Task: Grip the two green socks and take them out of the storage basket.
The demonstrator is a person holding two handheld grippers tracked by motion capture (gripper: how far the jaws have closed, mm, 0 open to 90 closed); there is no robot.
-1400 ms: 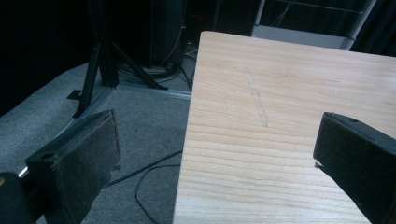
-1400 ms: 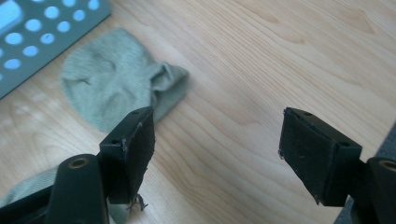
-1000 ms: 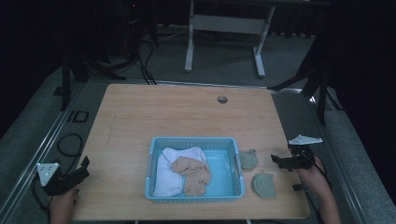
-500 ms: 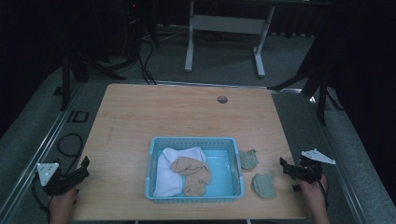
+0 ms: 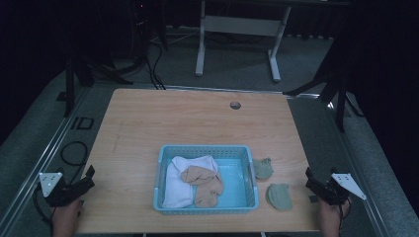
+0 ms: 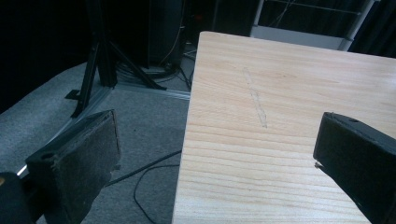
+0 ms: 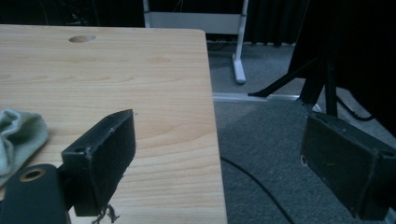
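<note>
Blue basket (image 5: 205,150) holding white and tan cloths, left claw (image 5: 88,176) and right claw (image 5: 310,178) both wide apart, empty

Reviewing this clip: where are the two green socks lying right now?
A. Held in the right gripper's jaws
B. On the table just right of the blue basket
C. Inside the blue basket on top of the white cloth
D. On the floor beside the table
B. Both green socks lie on the bare wood just outside the right wall of the blue basket; the basket holds a white cloth and a tan piece.
</note>
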